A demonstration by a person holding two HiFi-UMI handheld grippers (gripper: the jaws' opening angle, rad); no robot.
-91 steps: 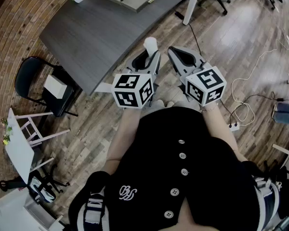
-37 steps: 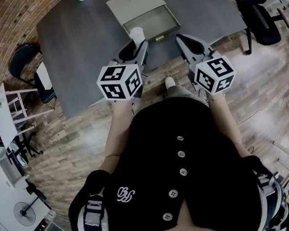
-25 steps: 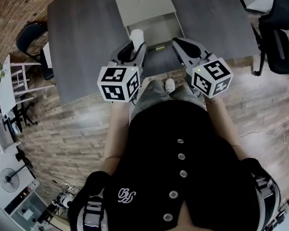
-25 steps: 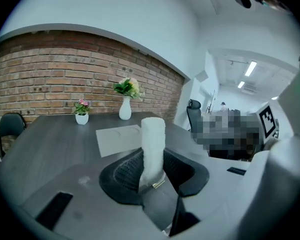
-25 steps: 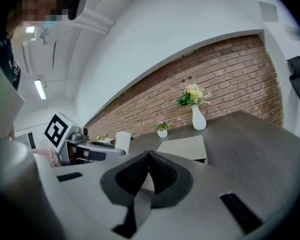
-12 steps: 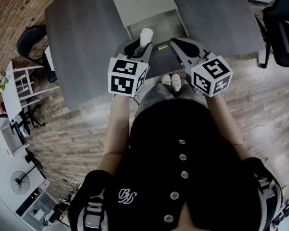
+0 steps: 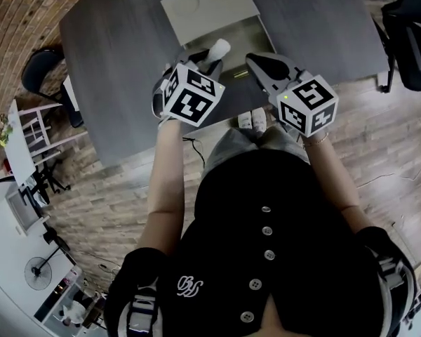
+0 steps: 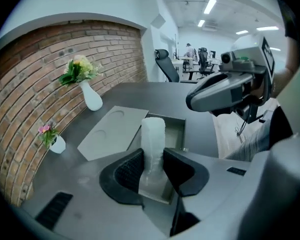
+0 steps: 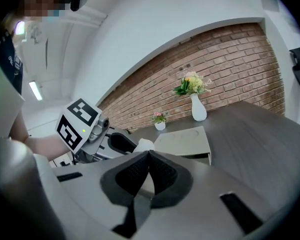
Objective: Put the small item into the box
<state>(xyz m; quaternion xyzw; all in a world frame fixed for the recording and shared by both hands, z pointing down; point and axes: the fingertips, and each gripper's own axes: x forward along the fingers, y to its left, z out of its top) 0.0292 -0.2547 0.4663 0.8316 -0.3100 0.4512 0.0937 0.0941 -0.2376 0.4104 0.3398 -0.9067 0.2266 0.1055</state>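
A dark grey table (image 7: 112,62) fills the far part of the scene, and on it lies the flat grey box (image 8: 176,126), its lid (image 8: 112,131) slid off to the left so that the tray lies open. On the right, the right gripper (image 9: 149,156) hovers over the table's near edge with its jaws pressed together on nothing. The left gripper (image 8: 153,166) hangs just to the left of it, above the near end of the open tray, with its jaws clamped on the lower end of the small item (image 8: 153,139), which stands upright between them. The item seems light and soft-walled, since it narrows where the pads squeeze it; a firm grip low down, as now, should suit it, though harder pressure could crush it or let it slip out. It is a short, frosted white cylinder, slightly translucent, with a flat top.
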